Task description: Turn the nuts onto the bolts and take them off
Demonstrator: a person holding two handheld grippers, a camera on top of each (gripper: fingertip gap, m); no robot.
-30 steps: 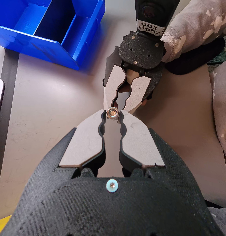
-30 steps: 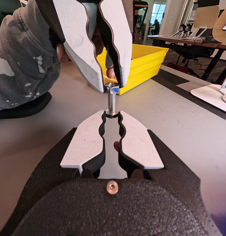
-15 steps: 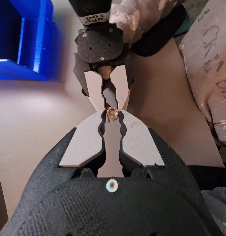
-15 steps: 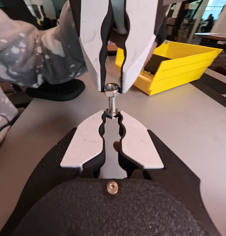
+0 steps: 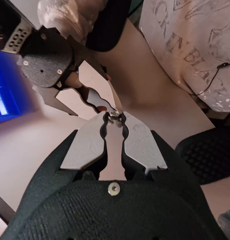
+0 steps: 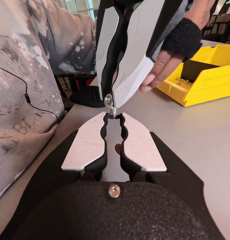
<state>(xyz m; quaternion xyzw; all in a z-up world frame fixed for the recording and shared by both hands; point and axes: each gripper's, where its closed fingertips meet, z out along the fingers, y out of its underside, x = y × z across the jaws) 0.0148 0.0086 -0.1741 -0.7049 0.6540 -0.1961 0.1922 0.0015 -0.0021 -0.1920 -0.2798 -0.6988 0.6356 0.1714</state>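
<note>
My left gripper (image 5: 114, 114) is shut on a silver hex nut (image 5: 114, 115) at its fingertips. My right gripper (image 6: 113, 115) is shut on the head of a silver bolt (image 6: 113, 111), with a short stretch of thread standing up from its tips. In the right wrist view the left gripper (image 6: 109, 100) comes down from above with the nut (image 6: 108, 99) tilted, its threaded hole empty and its edge at the bolt's tip. In the left wrist view the right gripper (image 5: 111, 109) reaches in from the upper left, and bolt thread (image 5: 118, 124) shows beside the nut.
A yellow bin (image 6: 202, 83) with several small metal parts stands at the right on the grey table (image 6: 189, 129). A blue bin (image 5: 2, 84) is at the left. The person's sweatshirt (image 6: 20, 103) and a black chair armrest (image 5: 205, 155) are close by. Only a small space, under 4 cm, lies between the two pairs of fingers.
Both grippers have swung round relative to each other. The nut, which sat on the bolt's end, is now off it and tilted, with its hole empty.
</note>
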